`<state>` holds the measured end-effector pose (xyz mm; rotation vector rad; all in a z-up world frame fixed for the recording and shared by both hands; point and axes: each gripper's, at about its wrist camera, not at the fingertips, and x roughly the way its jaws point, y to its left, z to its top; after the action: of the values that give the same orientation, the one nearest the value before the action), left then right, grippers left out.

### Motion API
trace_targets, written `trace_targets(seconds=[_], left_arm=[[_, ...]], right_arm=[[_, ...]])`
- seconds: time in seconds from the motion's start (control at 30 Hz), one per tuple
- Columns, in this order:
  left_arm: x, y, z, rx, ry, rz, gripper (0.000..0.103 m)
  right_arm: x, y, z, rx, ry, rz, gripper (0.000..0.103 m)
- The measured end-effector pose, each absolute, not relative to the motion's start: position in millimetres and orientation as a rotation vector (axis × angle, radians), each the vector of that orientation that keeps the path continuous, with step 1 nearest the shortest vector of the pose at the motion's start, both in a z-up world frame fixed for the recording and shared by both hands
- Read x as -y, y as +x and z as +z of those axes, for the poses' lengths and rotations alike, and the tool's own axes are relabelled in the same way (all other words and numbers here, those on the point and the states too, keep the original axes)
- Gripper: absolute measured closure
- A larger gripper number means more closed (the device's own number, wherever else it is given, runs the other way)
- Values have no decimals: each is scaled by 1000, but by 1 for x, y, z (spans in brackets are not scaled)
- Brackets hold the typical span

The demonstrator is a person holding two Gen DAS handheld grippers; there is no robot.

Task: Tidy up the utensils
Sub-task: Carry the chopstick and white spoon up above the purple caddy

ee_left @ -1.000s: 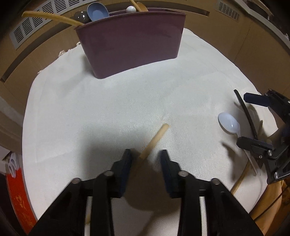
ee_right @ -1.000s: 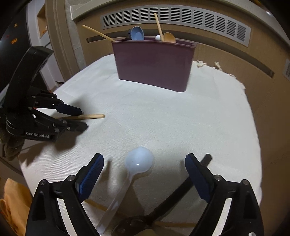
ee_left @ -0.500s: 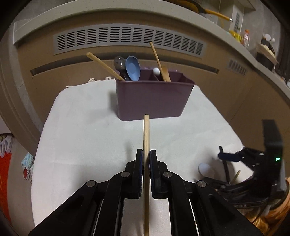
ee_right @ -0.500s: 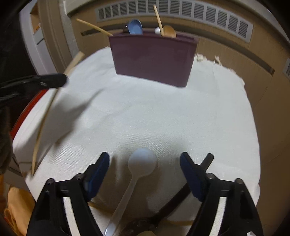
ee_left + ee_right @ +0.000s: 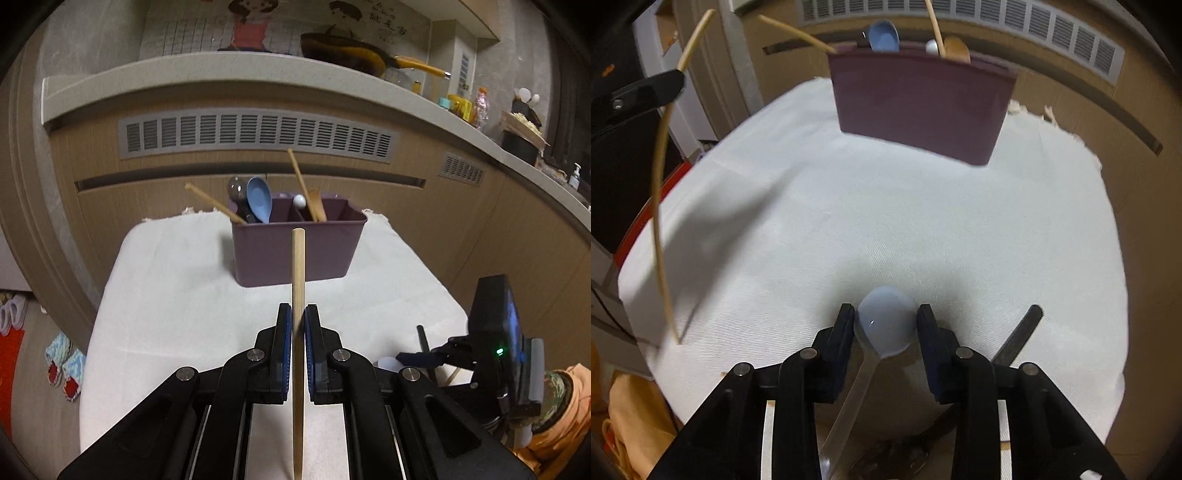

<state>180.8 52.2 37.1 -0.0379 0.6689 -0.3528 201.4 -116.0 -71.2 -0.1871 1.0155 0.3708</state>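
My left gripper [image 5: 298, 325] is shut on a wooden chopstick [image 5: 297, 273], held above the cloth and pointing at the purple caddy [image 5: 295, 258]. The caddy holds a blue spoon [image 5: 259, 199], chopsticks and a wooden spoon. In the right wrist view the same chopstick [image 5: 659, 206] hangs at the left in the left gripper [image 5: 677, 81]. My right gripper [image 5: 885, 325] is low over the cloth, its jaws closing on the bowl of a white spoon [image 5: 884, 328], with the pads touching both sides of it. The caddy [image 5: 923, 107] stands beyond.
A white cloth [image 5: 923, 229] covers the small table. A black utensil handle [image 5: 1019, 336] lies right of the white spoon, and a dark spoon [image 5: 890, 458] lies under the right gripper. A wooden cabinet with a vent [image 5: 258, 136] is behind the caddy. Slippers [image 5: 62, 369] are on the floor at left.
The left gripper shut on the chopstick and lifted it off the cloth, tipping up to face the caddy. The right gripper's jaws narrowed from wide apart to the white spoon's bowl.
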Motion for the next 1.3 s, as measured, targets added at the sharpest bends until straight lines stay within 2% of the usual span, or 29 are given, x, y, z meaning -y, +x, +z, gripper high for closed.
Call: trace_targets(seconds=[0.47,0.73,0.93,1.1,1.3], left_arm=[[-36,155,91,-541,7,-359,96],[-21,171,176,-332,40,-340,96],[-15,210,231,-209,32,-332,96],[-21,255,246,-180,-13,-341,96],[-26,306,224,-240,-46,-344,96]], right_arm=[[128,165,31,-633,-239,346,70],[133,180,146,-287,-267,252,70],[134,219,207,-104,-261,175,70],[147,257,226,-46,-191,183,70],[150,306,197,-85,-157,200,70]])
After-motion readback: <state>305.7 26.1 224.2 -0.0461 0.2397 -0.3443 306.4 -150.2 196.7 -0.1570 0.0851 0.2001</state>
